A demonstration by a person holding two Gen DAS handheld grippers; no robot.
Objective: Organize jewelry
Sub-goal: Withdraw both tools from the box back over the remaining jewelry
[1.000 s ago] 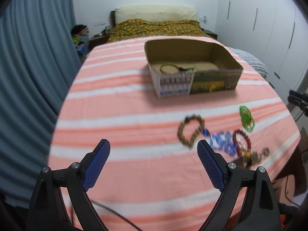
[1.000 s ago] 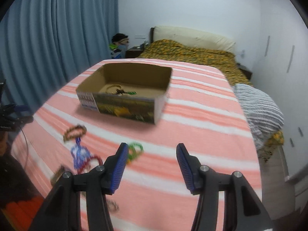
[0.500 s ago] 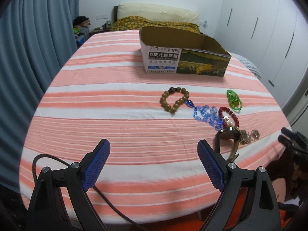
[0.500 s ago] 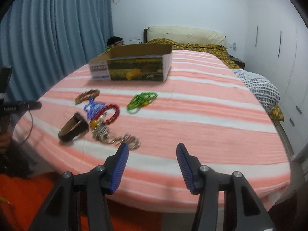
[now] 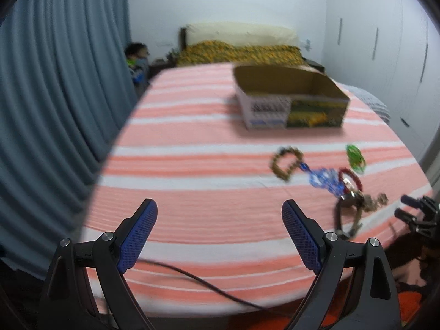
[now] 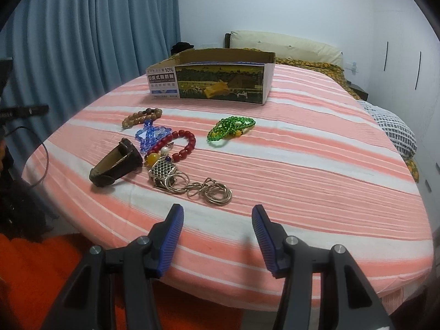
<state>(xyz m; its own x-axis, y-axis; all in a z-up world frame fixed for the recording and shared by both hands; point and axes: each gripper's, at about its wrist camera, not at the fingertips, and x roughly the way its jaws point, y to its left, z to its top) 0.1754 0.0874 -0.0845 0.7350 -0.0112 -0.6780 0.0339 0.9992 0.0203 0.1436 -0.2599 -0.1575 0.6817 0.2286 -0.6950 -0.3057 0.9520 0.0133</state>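
Jewelry lies in a loose cluster on the striped cloth [image 6: 302, 148], between the grippers and the box [image 6: 217, 79] at the far side. The right gripper [image 6: 217, 220] hangs just off the near edge, its jaws spread and holding nothing. The left gripper [image 5: 220, 220] is also spread and empty, and its view is blurred.

The relation that matters: the keychain [image 6: 189, 181] sits straight ahead of the right gripper and nearest to it, its rings trailing toward the right jaw. Its long axis runs left to right across the gripper's line, from the lattice charm to the rings. Beyond it to the left lie the dark band [image 6: 115, 165], the red beads [image 6: 181, 143], the blue beads [image 6: 150, 134] and the wooden beads [image 6: 141, 117]. These 4 touch or overlap. The green beads [image 6: 231, 128] lie apart, ahead and slightly right.

From the left gripper the whole cluster lies off to the right, near the cloth's edge, so the right arm is judged the nearer one. A short reach forward would likely put its jaws over the keychain rings. The box interior is hidden at this angle, so its contents cannot be told
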